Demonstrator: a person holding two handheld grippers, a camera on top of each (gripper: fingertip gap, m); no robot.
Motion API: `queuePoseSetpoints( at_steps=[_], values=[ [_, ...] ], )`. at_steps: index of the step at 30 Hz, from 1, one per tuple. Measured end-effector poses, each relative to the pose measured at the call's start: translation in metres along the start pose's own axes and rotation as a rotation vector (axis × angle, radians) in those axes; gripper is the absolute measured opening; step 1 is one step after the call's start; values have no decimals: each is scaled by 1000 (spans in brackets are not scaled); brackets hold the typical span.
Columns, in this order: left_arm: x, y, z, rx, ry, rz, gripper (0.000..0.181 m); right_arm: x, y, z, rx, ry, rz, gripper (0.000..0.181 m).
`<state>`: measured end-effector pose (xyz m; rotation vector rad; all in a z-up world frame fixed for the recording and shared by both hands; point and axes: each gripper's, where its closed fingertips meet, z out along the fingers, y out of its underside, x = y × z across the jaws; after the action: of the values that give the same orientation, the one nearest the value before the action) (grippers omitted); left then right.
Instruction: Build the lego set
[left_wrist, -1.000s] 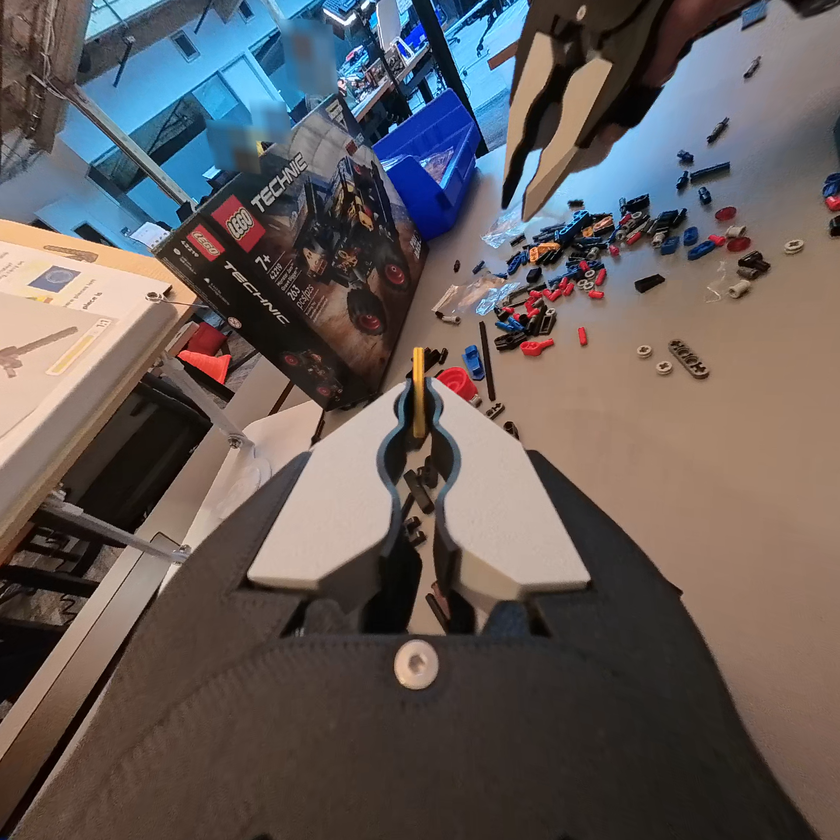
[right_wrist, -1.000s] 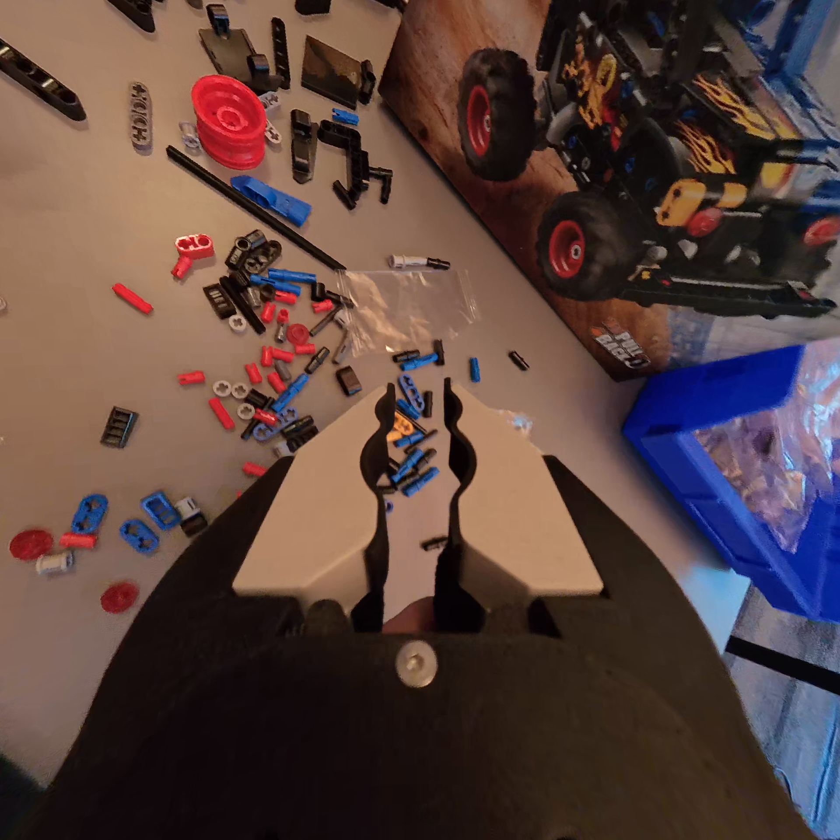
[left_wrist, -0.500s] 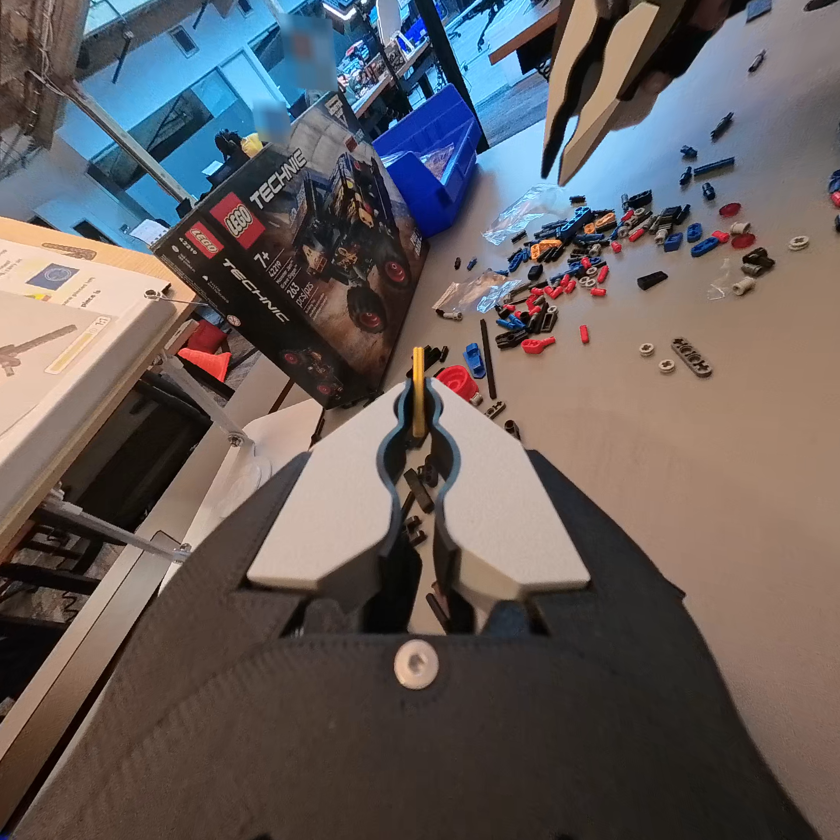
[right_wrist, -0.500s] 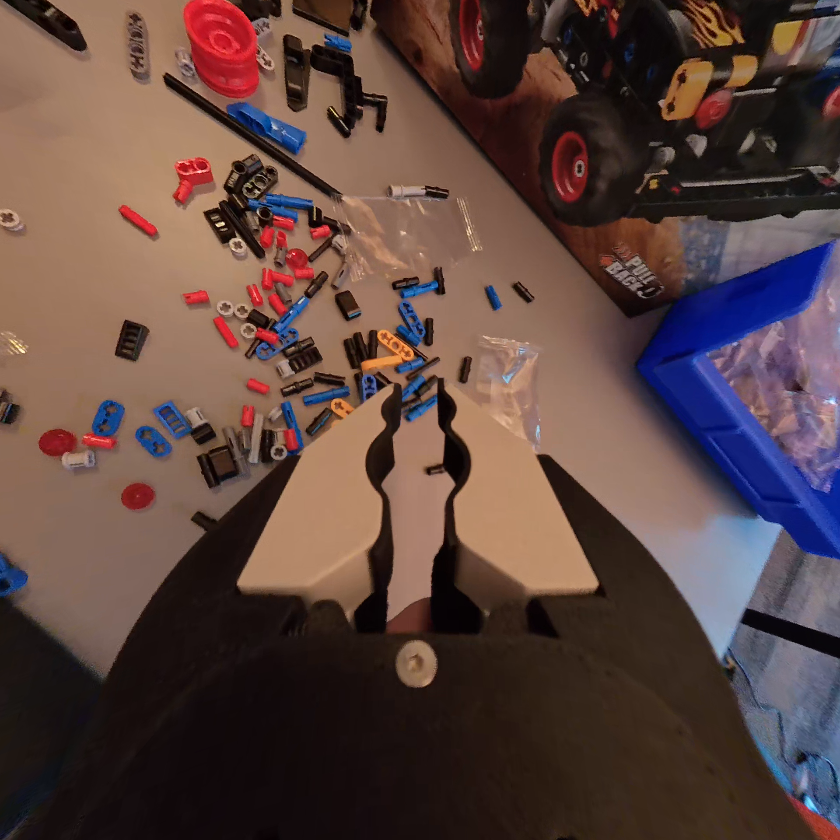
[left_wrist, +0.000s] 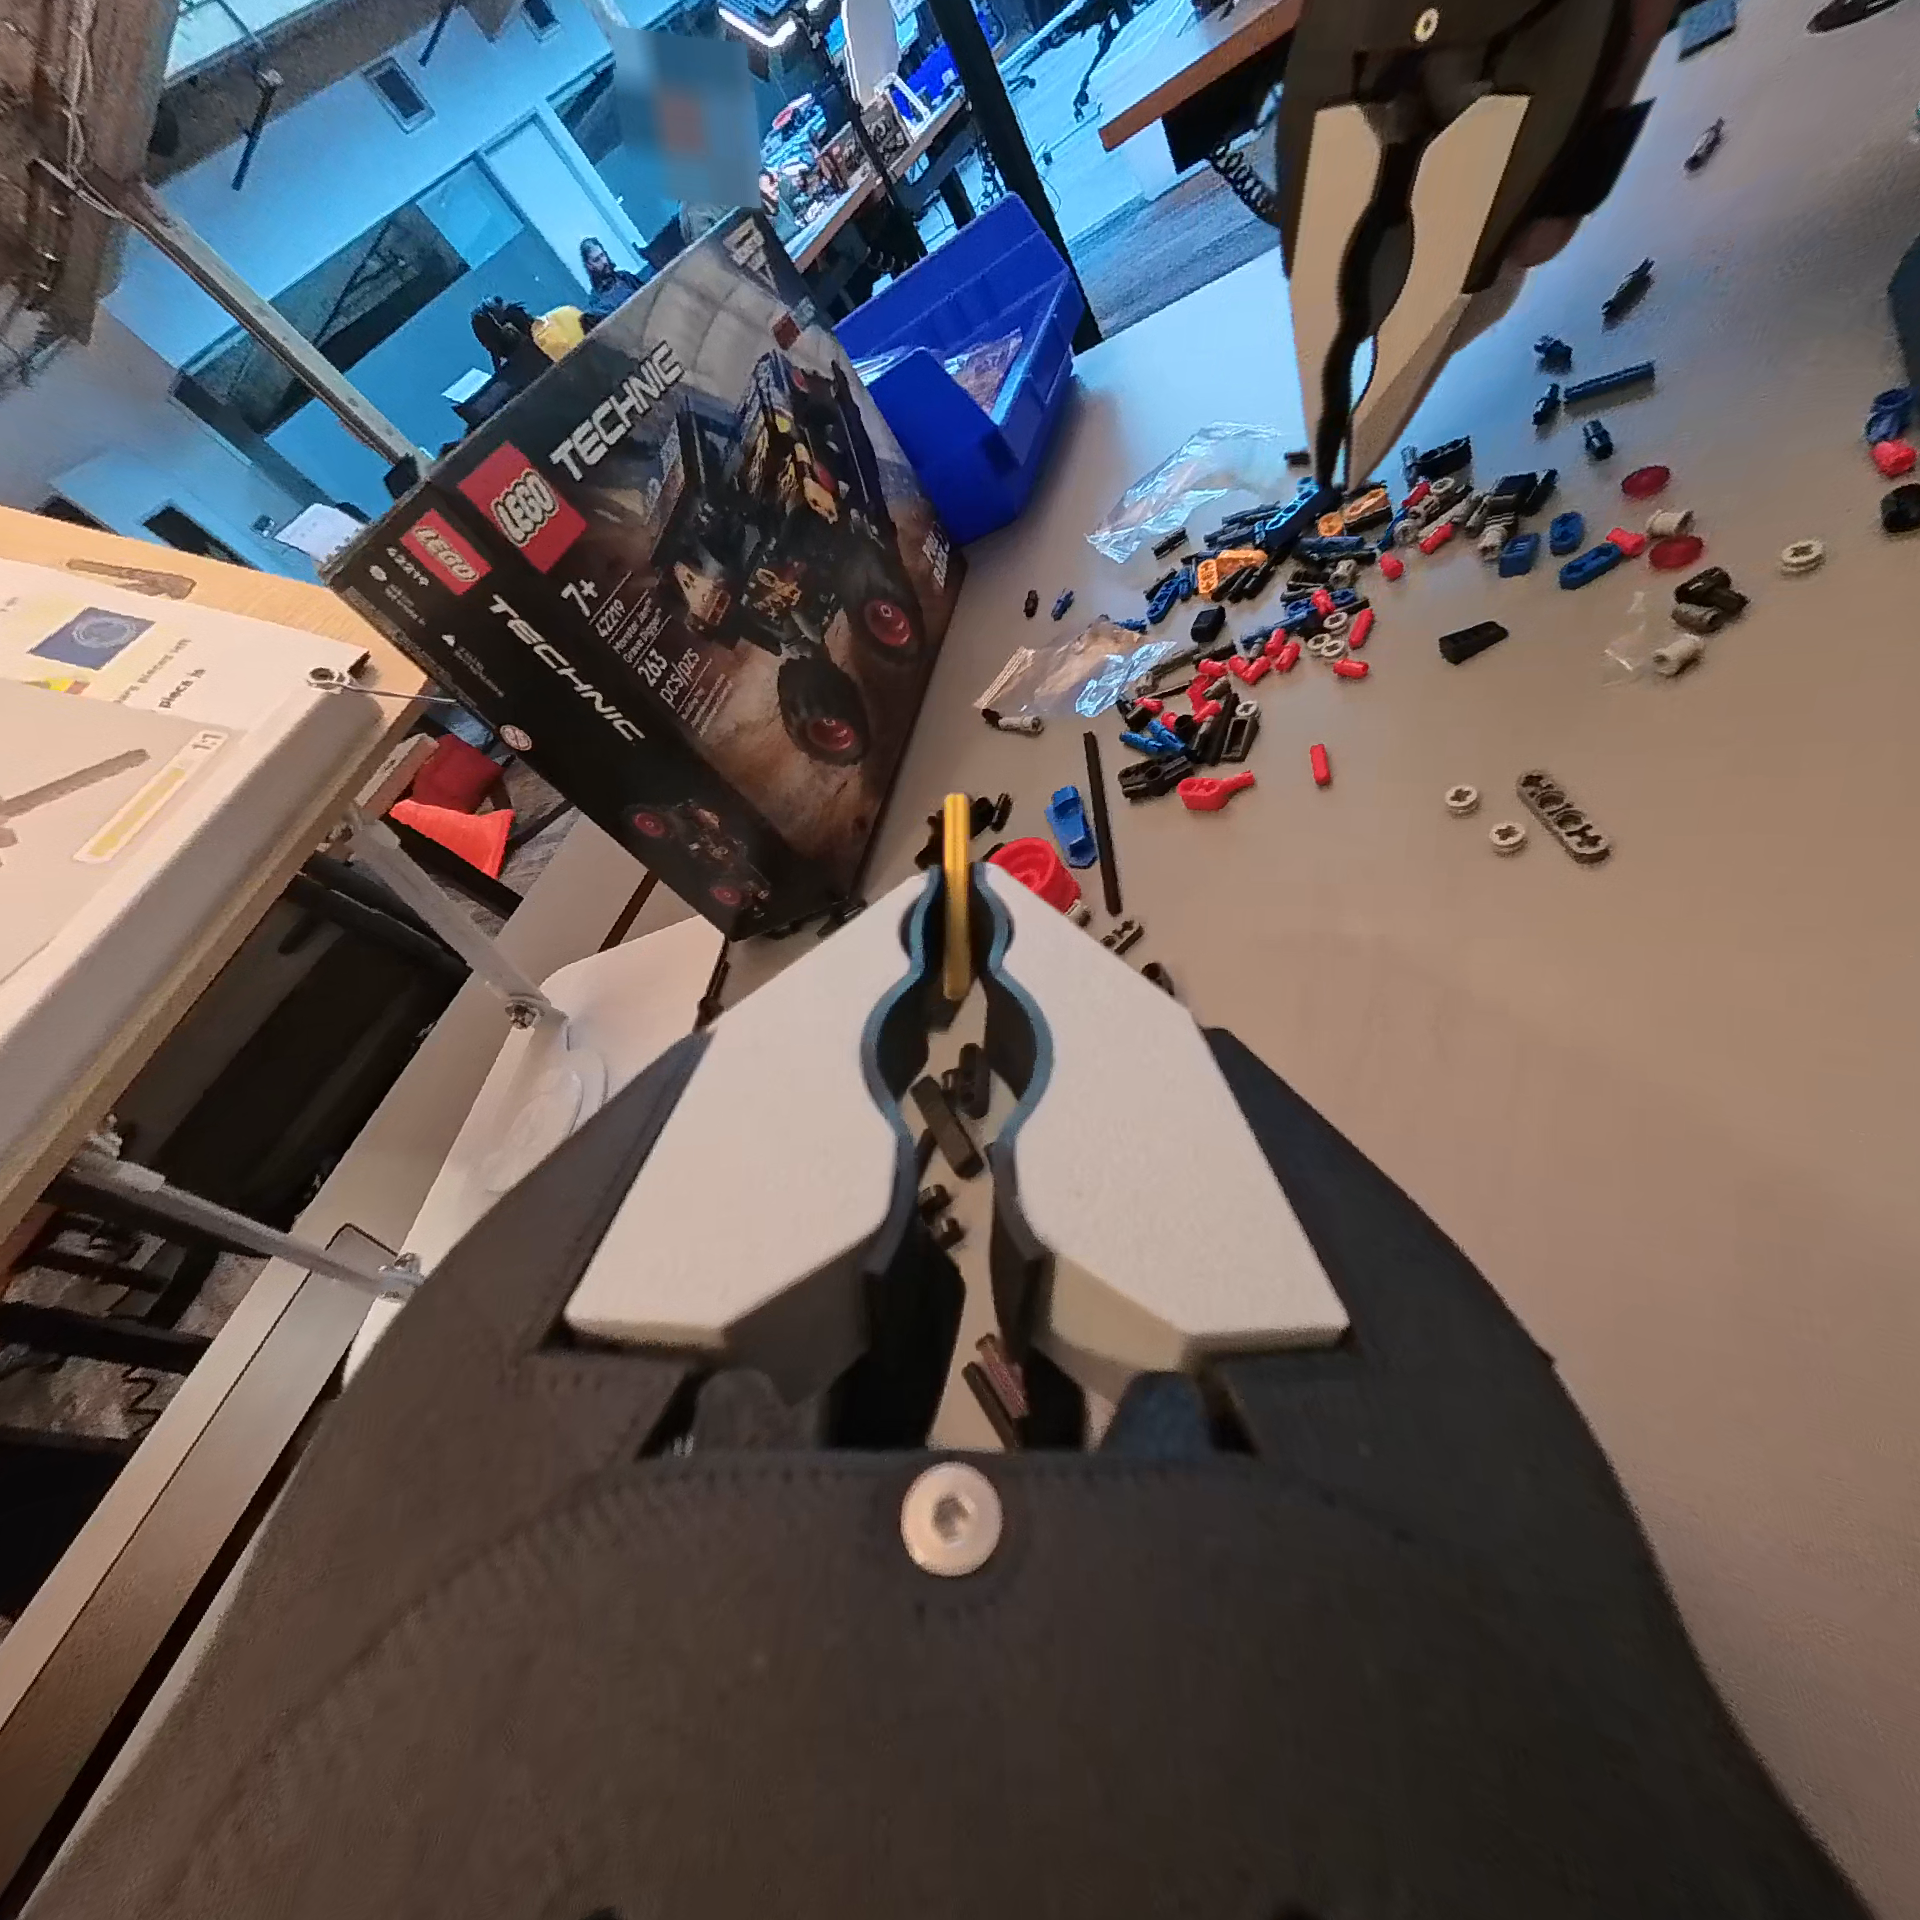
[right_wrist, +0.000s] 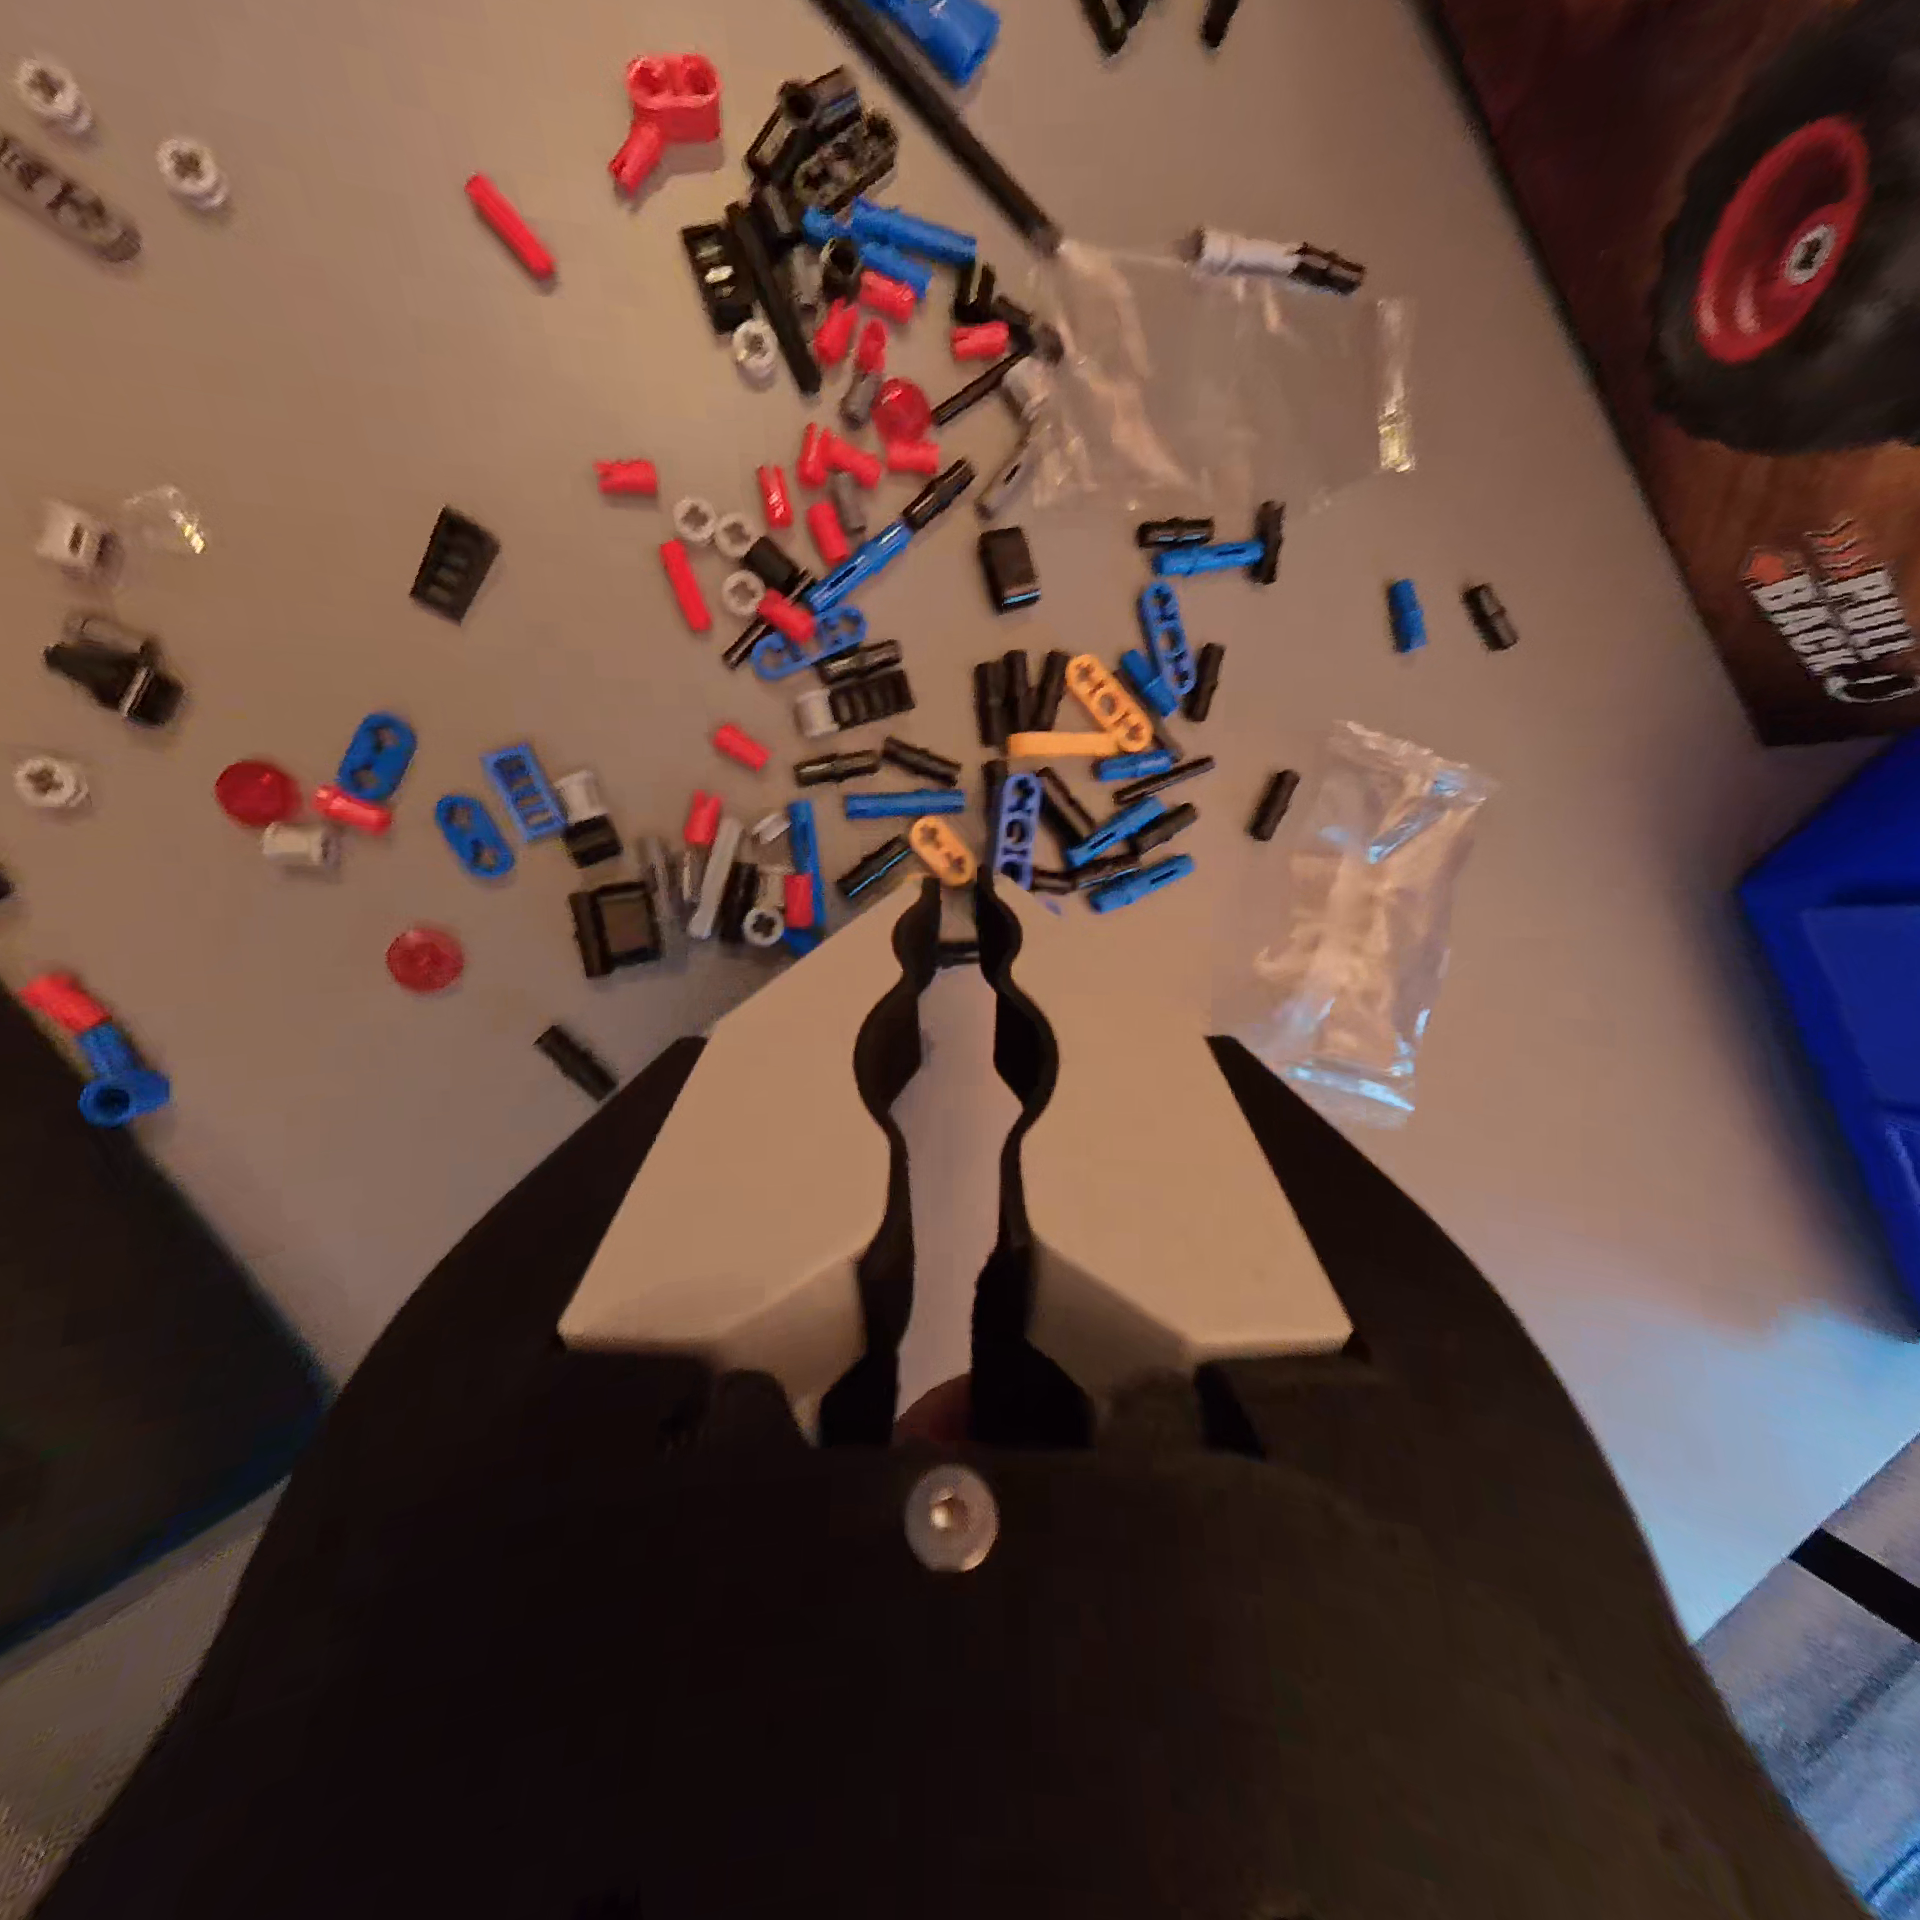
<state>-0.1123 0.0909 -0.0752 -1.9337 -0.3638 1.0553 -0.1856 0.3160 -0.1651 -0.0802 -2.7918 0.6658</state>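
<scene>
A: What is the left hand-held gripper (left_wrist: 957, 902) doing?

B: It is clamped on a thin yellow piece (left_wrist: 956, 894) that stands upright between its tips and pokes out above them. It hangs over the near part of the grey tabletop (left_wrist: 1507, 1143), with a few small black pieces visible through the gap behind its fingers.

A: And the right hand-held gripper (right_wrist: 956, 914)?

B: Its jaws are parted by a narrow gap, tips down at the edge of the scattered pile of pieces (right_wrist: 935, 675). A small black pin (right_wrist: 957, 949) lies crosswise between the tips; I cannot tell whether it is pinched or only lying on the tabletop. Just beyond the tips is a short orange link (right_wrist: 942, 850), with a blue link (right_wrist: 1016, 826) beside it.

A: Where is the rest of the set?

B: Red, blue, black and grey pins and connectors are spread loosely over the tabletop. Two empty clear bags (right_wrist: 1351, 914) lie at the edge of the pile. A red wheel hub (left_wrist: 1029, 868) and a long black axle (left_wrist: 1099, 821) lie just beyond the left gripper's tips.

A: Anything else there?

B: The set's box (left_wrist: 665, 644) leans near the tabletop's edge, a blue bin (left_wrist: 966, 353) stands behind it, and an instruction booklet (left_wrist: 125, 769) rests on a stand to the left.
</scene>
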Motion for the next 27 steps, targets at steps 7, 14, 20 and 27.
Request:
queuePoseSetpoints(
  at_steps=[7,14,20,27],
  values=[
    [0,1,0,-8,-2,6,2,1,2,5,-13,-7,-15,9],
    [2,3,1,-17,5,8,2,1,-2,9,2,-28,-16,8],
    [1,2,-1,-12,6,6,2,-3,-7,12,18,-63,-26,2],
    [1,2,-2,-12,8,9,2,-5,-9,11,19,-67,-25,10]
  ],
)
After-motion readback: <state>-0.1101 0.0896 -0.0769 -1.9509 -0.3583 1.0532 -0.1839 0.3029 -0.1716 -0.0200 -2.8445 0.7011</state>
